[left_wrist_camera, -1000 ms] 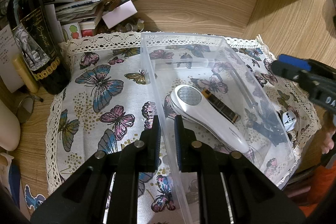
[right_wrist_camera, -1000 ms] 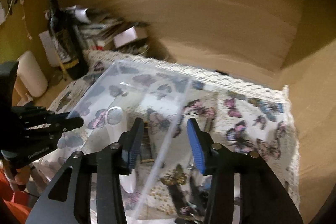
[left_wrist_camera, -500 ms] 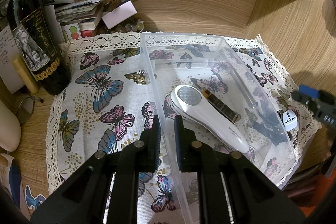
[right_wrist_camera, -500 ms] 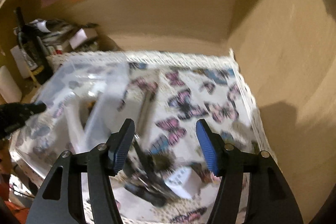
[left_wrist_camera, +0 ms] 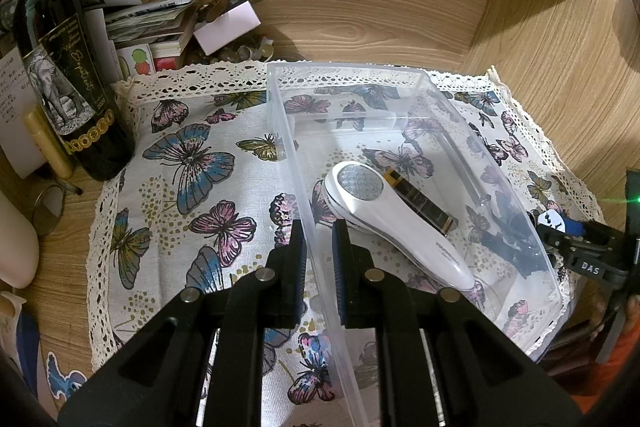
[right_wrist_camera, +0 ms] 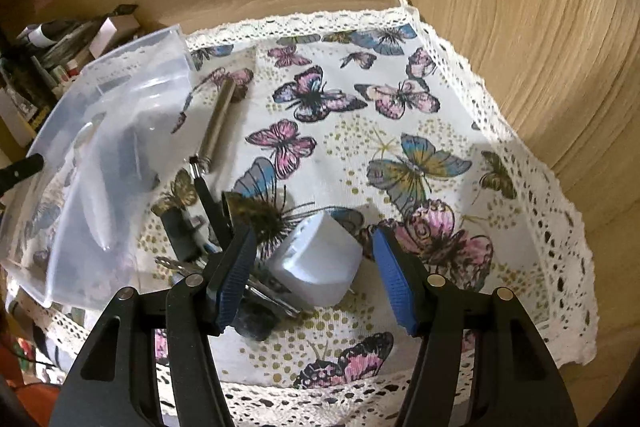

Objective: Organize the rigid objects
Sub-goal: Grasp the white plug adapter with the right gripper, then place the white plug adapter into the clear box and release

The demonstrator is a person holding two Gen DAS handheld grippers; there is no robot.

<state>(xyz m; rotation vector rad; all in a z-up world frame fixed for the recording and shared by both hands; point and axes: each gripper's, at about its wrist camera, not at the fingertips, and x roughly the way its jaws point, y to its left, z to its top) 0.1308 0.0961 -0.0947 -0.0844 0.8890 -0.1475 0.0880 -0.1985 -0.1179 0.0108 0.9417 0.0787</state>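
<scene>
Bin [left_wrist_camera: 404,75], clear plastic, sits on the butterfly cloth [left_wrist_camera: 188,195] with your left gripper [left_wrist_camera: 320,255] clamped on its near left wall. Inside lie a white handheld device [left_wrist_camera: 392,223] and a dark bar [left_wrist_camera: 424,203]. Your right gripper [right_wrist_camera: 314,267] stands unclamped, its jaws just narrowing, with the white plug adapter [right_wrist_camera: 316,263] between them, pads not touching it. Left of it crowd keys [right_wrist_camera: 264,297] and a metal-handled brush [right_wrist_camera: 218,131]; bare cloth runs right to the lace edge beside the wooden wall [right_wrist_camera: 520,27].
</scene>
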